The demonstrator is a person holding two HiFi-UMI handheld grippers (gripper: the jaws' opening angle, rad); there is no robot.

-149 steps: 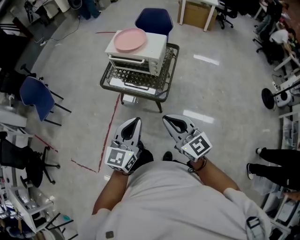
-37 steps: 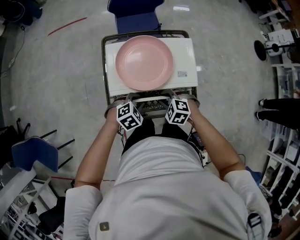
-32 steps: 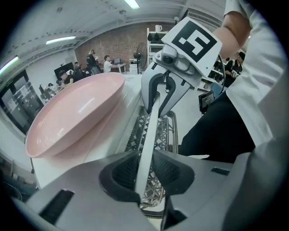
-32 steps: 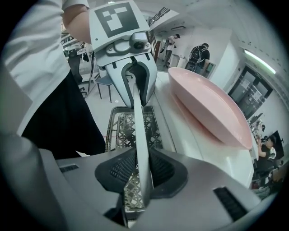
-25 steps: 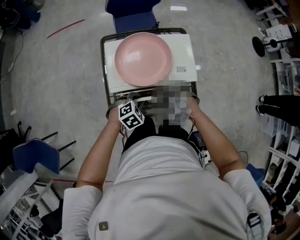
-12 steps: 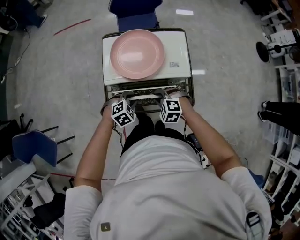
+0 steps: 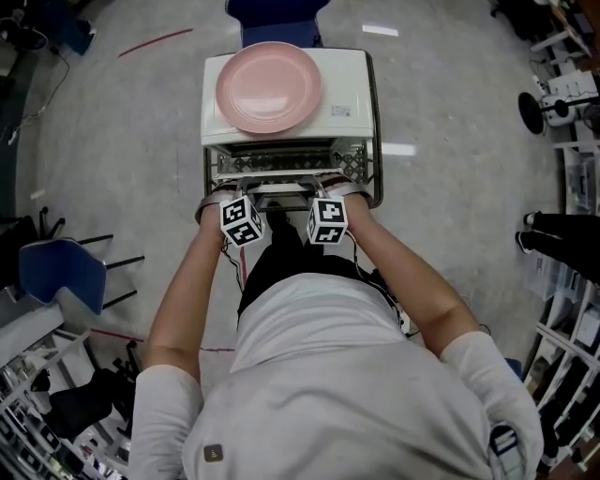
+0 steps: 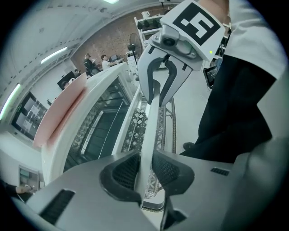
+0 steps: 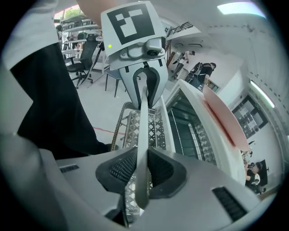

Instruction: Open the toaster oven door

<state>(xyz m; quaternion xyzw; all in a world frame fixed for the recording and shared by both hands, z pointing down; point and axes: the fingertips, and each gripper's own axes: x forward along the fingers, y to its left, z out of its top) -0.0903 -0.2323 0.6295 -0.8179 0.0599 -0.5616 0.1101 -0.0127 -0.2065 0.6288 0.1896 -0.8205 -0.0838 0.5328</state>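
The door (image 8: 98, 134) of the oven (image 7: 352, 89) stands tipped out from the oven's front, top edge nearest the person, and its pale handle (image 7: 281, 187) runs left to right along that edge. Both grippers have the handle. The left gripper (image 7: 247, 194) is clamped on the bar's left part, its ribbed pads (image 8: 128, 169) pressed to either side of the bar (image 8: 151, 119), so the jaws stay only as far apart as the bar is thick. The right gripper (image 7: 319, 192) grips the right part in the same way (its jaws have just been closing, with the bar (image 9: 143, 135) between them), and its pads (image 9: 159, 169) press on it.

The oven sits on a wire stand (image 7: 376, 141) straight ahead of the person, near enough that both forearms reach down to it. A pink plate (image 7: 269, 87) lies on the oven's top, toward the left. Beyond the stand, at the far edge, is a blue chair (image 7: 277, 9) — another (image 7: 61, 272) stands well off to the left. A red tape line (image 7: 155, 42) marks the floor far left.
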